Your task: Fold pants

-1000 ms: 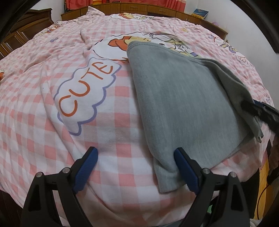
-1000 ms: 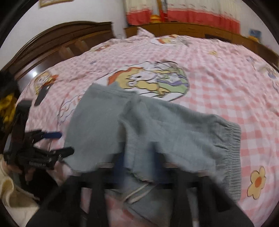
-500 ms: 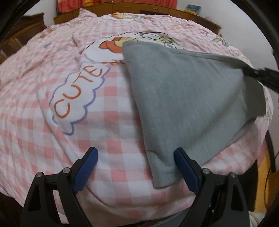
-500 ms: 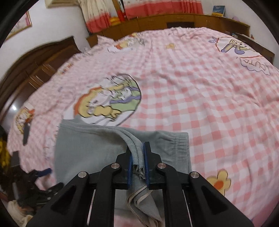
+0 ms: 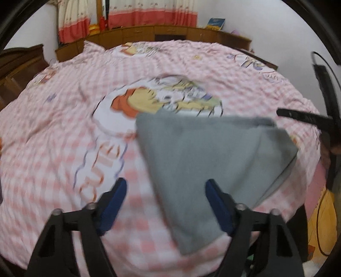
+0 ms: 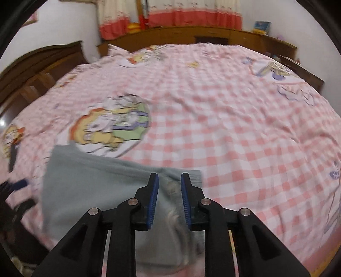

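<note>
Since the earlier frames the right gripper (image 6: 169, 181) has let go of the waistband it was pinching, and the lifted edge of the pants (image 5: 204, 162) now lies down on the rest of the cloth. Both views have pulled back, so the curtains (image 5: 127, 19) at the far wall show in each. One pair of grey pants lies folded on the pink checked bedspread (image 5: 64, 149), at the near edge of the bed, just below the round cartoon print (image 5: 162, 102). In the left wrist view the folded piece is a tapering shape whose long axis runs from the wide far end by the print down to a narrow near corner, which points toward the camera. The left gripper (image 5: 166, 204) hangs above that near part with its two blue pads well apart; its jaws are closing, the grey cloth showing between them, and the pads press on nothing. At the right edge of that view the black tips of the other tool reach over the pants' right corner. In the right wrist view the pants lie at lower left, with the elastic waistband (image 6: 191, 176) at their right end. The right gripper's jaws are narrow and opening, the cloth below the gap but not pinched. The picture is blurred.
</note>
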`<state>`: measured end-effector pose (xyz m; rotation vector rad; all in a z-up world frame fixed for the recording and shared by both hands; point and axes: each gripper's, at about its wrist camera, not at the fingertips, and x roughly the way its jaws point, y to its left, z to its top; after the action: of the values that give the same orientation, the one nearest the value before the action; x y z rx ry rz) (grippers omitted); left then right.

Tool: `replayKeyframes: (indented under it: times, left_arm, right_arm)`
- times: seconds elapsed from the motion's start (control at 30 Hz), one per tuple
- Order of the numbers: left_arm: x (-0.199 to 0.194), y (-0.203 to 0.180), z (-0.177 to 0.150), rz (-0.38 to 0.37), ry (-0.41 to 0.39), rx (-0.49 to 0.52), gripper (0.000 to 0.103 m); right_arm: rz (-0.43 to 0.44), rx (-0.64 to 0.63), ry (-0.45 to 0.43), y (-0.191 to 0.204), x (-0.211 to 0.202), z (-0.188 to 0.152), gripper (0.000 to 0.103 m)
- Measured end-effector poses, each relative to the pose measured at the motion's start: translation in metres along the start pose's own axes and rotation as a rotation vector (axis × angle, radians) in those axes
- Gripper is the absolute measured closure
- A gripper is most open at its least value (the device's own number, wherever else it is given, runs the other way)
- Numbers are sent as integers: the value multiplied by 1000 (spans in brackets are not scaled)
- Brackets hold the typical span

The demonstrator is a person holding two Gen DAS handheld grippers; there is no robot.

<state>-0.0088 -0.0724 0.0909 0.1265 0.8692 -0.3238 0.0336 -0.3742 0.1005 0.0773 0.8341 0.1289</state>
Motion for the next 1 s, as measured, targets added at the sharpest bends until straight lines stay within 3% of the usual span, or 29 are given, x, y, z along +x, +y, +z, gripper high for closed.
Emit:
replayKeyframes:
  times: [0.03, 0.1, 0.2, 0.27, 0.33, 0.43, 0.6, 0.67, 0.77, 0.87, 1.0]
  left_arm:
    - [5, -2, 8, -18, -5, -2, 52]
    - [21, -4, 22, -66, -9, -20, 66]
    - [58, -6, 41, -99, 28, -43, 72]
    - [84, -9, 49, -29, 63, -5, 76]
    - [104, -2, 56, 9, 68, -1, 75]
    - [117, 12, 62, -22, 90, -65, 76]
    - [108, 8, 57, -7, 62, -47, 75]
    - [97, 8, 54, -17, 58, -68, 72]
    - [78, 10, 47, -49, 48, -108, 59]
    - [67, 8, 38, -60, 36, -124, 54]
    - [75, 5, 31, -46, 50, -117, 52]
  right_arm:
    - [25, -13, 6, 6, 1, -1, 81]
    - [70, -40, 39, 18, 10, -11, 81]
    - [27, -99, 131, 31, 36, -26, 81]
    - [-57, -163, 202, 31, 52, -44, 81]
    - [-23, -162, 158, 22, 47, -57, 81]
    - [29, -71, 161, 6, 37, -65, 81]
    - [31, -80, 102, 7, 30, -77, 80]
    - [16, -77, 118, 10, 25, -72, 80]
    - [16, -15, 73, 11, 13, -54, 79]
    - [61, -31, 8, 17, 10, -33, 61]
    - [-17, -49, 67, 15, 48, -25, 60]
